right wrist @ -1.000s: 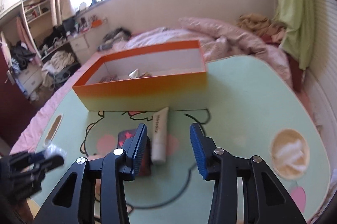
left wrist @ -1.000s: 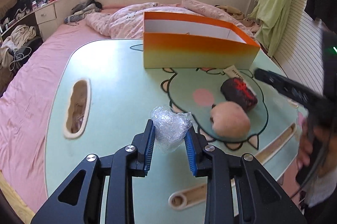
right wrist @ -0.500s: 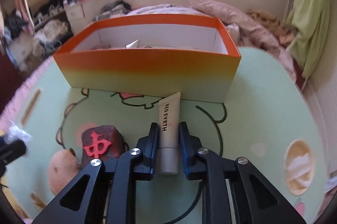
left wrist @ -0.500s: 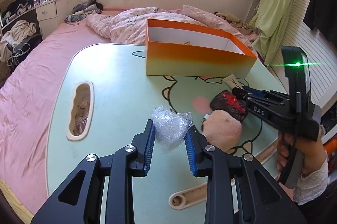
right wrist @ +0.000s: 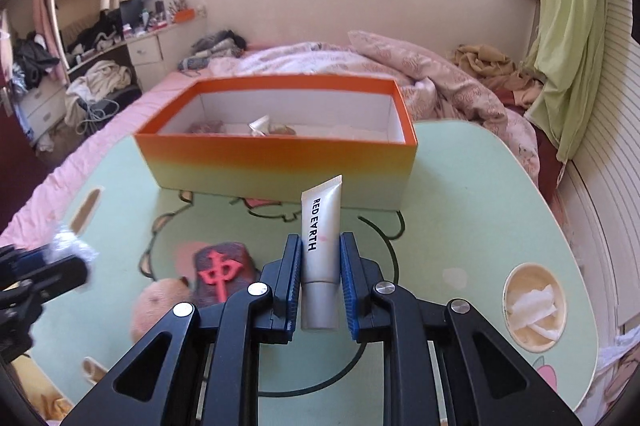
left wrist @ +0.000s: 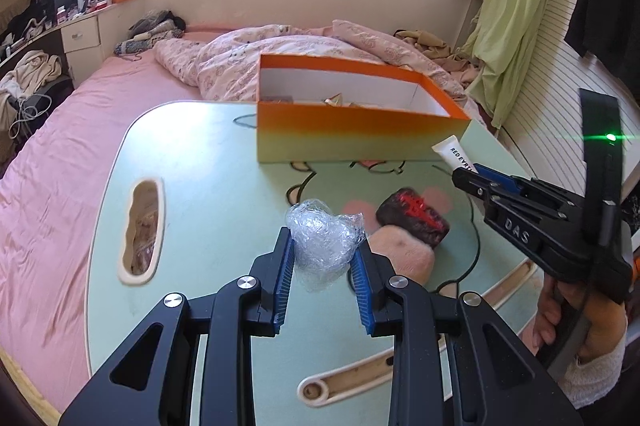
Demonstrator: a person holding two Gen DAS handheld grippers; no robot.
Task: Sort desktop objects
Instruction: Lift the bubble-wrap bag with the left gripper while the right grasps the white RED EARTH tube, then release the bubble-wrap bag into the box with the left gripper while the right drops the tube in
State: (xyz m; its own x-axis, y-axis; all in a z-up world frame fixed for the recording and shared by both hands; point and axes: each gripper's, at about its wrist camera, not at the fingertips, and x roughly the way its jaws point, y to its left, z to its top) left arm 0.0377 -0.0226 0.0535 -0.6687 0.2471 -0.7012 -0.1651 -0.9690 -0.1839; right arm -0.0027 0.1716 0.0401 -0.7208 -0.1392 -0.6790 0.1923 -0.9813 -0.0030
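Listing hidden and unclear items first: the contents of the orange box (right wrist: 276, 162) show only as a crumpled scrap and pale lumps, not identifiable; the lower end of the white tube (right wrist: 321, 250) sits behind the claw pads; the tan plush (left wrist: 404, 258) is partly covered by the left claw; the person appears only as a hand (left wrist: 560, 314) and a knitted cuff at the frame edge.

Left claw (left wrist: 323, 258): pinching a ball of crumpled clear plastic wrap (left wrist: 324, 238), held above the tabletop.

Right claw (right wrist: 320, 278): pressed on the white tube lettered RED EARTH, its crimped end pointing toward the box's near wall.

Dark tile with a red character (right wrist: 222, 266): lying on the tabletop, touching the plush.

Tabletop (left wrist: 200, 166): pale green, rounded edge, printed cartoon outline, shaped cut-outs; a round recess (right wrist: 534, 306) at the right holds white scraps.

Room: pink bed (left wrist: 60, 146) with a rumpled floral quilt behind the box, a cluttered desk and drawers at left, beige curtains over a bright window, a green cloth hanging at right.
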